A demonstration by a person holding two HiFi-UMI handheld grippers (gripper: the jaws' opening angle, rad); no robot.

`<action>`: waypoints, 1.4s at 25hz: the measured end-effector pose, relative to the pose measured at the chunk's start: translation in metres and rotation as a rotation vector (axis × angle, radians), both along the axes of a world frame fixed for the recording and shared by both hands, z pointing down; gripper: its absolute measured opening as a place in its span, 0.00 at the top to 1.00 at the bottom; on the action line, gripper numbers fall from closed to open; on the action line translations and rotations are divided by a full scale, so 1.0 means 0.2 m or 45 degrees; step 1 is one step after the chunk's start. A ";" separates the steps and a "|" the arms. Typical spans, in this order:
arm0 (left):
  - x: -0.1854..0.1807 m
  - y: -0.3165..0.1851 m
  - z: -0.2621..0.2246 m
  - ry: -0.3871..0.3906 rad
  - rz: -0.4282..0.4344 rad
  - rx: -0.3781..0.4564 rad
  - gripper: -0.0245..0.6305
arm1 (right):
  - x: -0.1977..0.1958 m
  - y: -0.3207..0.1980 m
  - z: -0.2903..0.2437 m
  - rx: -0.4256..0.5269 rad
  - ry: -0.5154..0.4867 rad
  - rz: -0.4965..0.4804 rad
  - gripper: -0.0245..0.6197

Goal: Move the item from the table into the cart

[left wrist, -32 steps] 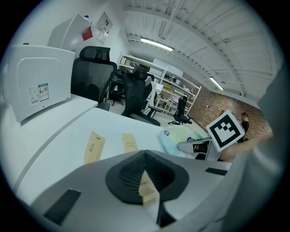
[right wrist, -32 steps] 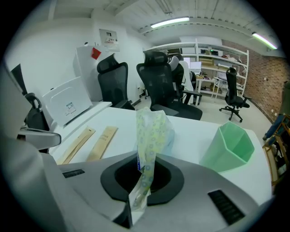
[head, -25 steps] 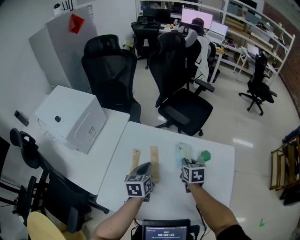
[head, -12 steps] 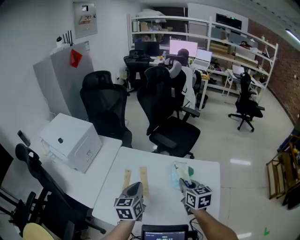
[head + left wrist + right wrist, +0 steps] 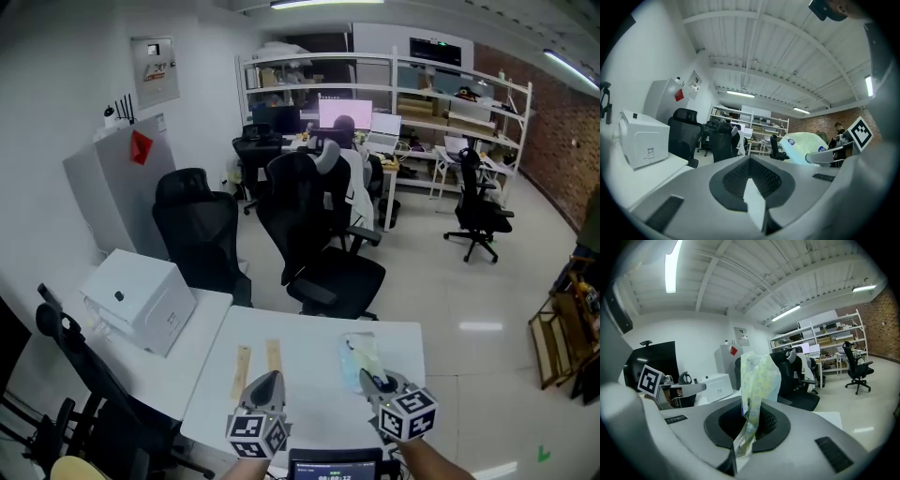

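Pinched shut on a soft, pale plastic packet [image 5: 757, 378], the right gripper [image 5: 376, 383] is seen with its jaws pressed together on the packet's lower edge, the rest standing up above them. In the head view the packet is seen over the right half of the white table [image 5: 314, 333], at the near side. The left gripper [image 5: 267, 382] is held just beside it, to the left, its jaws brought together with nothing between them.

Two wooden strips [image 5: 257, 366] are laid side by side on the table ahead of the left gripper. A white box-shaped machine [image 5: 141, 300] is set on the adjoining table to the left. Beyond the tables, two black office chairs [image 5: 314, 225] are drawn close to the far edge, and a grey cabinet [image 5: 117, 183] with a red mark is placed against the left wall. Shelving with monitors [image 5: 375, 103] fills the back of the room, where a seated person [image 5: 343, 126] is largely masked by a chair.

Both hands are cut off by the lower edge of the head view, as is a small screen [image 5: 334, 464] between them. In the left gripper view the right side is taken up by the packet and the other gripper. Print on the packet cannot be read. A wooden frame [image 5: 555, 342] at the right edge is only partly shown and cannot be identified.
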State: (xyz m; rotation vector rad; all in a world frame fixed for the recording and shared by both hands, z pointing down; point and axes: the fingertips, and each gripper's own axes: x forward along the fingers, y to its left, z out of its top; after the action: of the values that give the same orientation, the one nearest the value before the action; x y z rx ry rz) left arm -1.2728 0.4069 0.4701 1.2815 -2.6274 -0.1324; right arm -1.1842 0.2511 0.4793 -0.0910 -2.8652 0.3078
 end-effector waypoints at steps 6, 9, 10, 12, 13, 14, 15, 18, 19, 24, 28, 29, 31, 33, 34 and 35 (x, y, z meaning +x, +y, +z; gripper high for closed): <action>0.27 -0.20 -0.07 -0.060 0.044 0.042 0.96 | 0.32 -0.17 -0.09 -0.002 -0.061 0.028 0.96; 0.39 -0.31 -0.09 -0.089 0.145 0.052 0.96 | 0.45 -0.25 -0.12 0.013 -0.095 0.107 0.96; 0.41 -0.34 -0.08 -0.095 0.179 0.051 0.96 | 0.49 -0.26 -0.14 0.027 -0.109 0.139 0.96; 0.48 -0.38 -0.07 -0.084 0.251 0.065 0.96 | 0.58 -0.29 -0.18 0.045 -0.132 0.210 0.96; 0.51 -0.41 -0.06 -0.072 0.289 0.078 0.96 | 0.64 -0.31 -0.20 0.045 -0.137 0.253 0.96; 0.55 -0.44 -0.06 -0.063 0.328 0.090 0.96 | 0.69 -0.33 -0.21 0.043 -0.139 0.299 0.96; 0.59 -0.47 -0.07 -0.058 0.370 0.098 0.96 | 0.74 -0.34 -0.21 0.042 -0.139 0.343 0.96; 0.72 -0.57 -0.06 -0.063 0.512 0.103 0.96 | 0.91 -0.36 -0.23 0.052 -0.130 0.461 0.96; 0.78 -0.61 -0.07 -0.061 0.564 0.106 0.96 | 0.98 -0.37 -0.24 0.058 -0.131 0.500 0.96; 1.27 -0.86 -0.13 -0.062 0.818 0.112 0.96 | 1.53 -0.47 -0.30 0.088 -0.144 0.700 0.96; 1.86 -1.12 -0.17 -0.063 1.028 0.109 0.96 | 2.14 -0.64 -0.32 0.082 -0.167 0.861 0.96; 2.03 -1.20 -0.19 -0.069 1.076 0.108 0.96 | 2.32 -0.69 -0.32 0.083 -0.174 0.901 0.96; 2.37 -1.37 -0.23 -0.082 1.162 0.113 0.96 | 2.69 -0.79 -0.34 0.093 -0.183 0.985 0.96; 2.75 -1.56 -0.24 -0.079 1.237 0.123 0.96 | 3.08 -0.91 -0.34 0.103 -0.184 1.061 0.96; 2.95 -1.66 -0.23 -0.073 1.270 0.130 0.96 | 3.29 -0.98 -0.33 0.111 -0.182 1.090 0.96; 3.15 -1.76 -0.22 -0.070 1.304 0.135 0.96 | 3.49 -1.04 -0.31 0.122 -0.178 1.115 0.96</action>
State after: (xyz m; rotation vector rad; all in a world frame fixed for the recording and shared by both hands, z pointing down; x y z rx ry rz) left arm -0.6429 0.0555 0.4257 2.4755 -1.6968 -0.0614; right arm -0.4856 0.0426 0.4173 1.2144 -2.8660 0.3206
